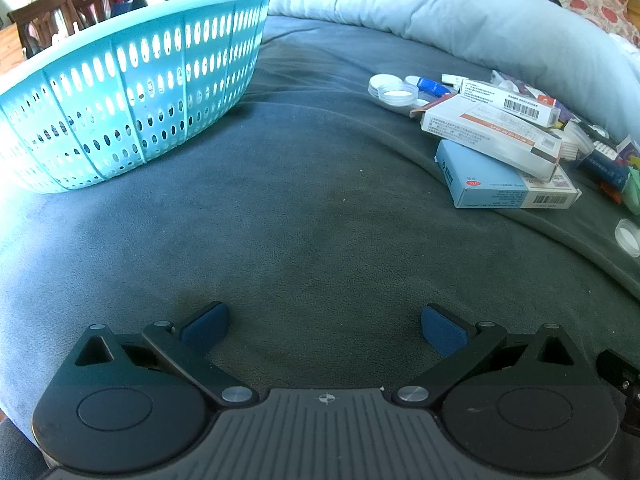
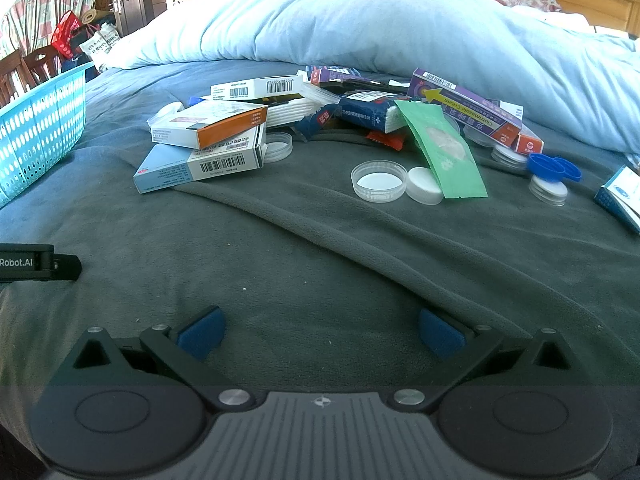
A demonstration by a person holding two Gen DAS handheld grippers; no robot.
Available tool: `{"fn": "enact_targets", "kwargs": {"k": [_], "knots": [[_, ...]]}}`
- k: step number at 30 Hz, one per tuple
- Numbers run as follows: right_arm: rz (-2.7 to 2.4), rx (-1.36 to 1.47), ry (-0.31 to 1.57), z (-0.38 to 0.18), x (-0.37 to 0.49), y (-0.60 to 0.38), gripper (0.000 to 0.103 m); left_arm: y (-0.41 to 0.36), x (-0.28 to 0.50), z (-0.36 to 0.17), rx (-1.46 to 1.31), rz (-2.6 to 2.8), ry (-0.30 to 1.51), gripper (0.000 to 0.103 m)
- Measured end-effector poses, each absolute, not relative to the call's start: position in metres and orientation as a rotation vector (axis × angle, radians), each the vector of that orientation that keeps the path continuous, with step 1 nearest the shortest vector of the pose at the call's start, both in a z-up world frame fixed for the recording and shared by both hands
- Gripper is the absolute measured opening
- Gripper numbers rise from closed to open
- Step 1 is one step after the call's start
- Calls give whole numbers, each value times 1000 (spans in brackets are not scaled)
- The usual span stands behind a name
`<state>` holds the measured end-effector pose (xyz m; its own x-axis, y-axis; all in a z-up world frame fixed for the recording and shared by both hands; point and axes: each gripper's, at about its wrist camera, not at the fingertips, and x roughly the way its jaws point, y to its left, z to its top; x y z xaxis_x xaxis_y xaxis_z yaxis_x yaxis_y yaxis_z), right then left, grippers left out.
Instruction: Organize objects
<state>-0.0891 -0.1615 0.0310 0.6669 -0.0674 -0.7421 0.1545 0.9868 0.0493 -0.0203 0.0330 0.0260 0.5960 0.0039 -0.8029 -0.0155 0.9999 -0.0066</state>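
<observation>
— Two grippers, then: how did their jaws stand?

— Both gaped wide with nothing between them. The left gripper [image 1: 325, 326] hovered over bare dark grey fleece blanket [image 1: 312, 208], its blue pads [image 1: 205, 327] touching nothing. The right gripper [image 2: 322, 330] was the same, low over a fold in the blanket.

— And the things to be sorted?

— A turquoise perforated plastic basket [image 1: 132, 92] stood far left of the left gripper, on the blanket. The clutter lay far ahead of the right gripper: a pale blue cardboard medicine box [image 2: 192, 168] at the bottom of a small stack, with a white and orange carton [image 2: 208, 122] on top; right of these a clear plastic lid [image 2: 378, 181] just beside a white screw cap [image 2: 424, 185], a green foil sachet [image 2: 444, 152] leaning over that cap, and a long purple cream box [image 2: 466, 106] behind.

— Anything beyond?

— A light blue quilt [image 2: 340, 24] heaped along the far side.
</observation>
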Motion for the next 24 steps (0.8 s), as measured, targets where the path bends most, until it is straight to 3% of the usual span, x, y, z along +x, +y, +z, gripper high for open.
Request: {"fn": "enact_targets", "kwargs": {"k": [24], "knots": [[-123, 111, 832, 31, -87, -164, 103, 32, -21, 28, -28, 16, 933, 103]]}}
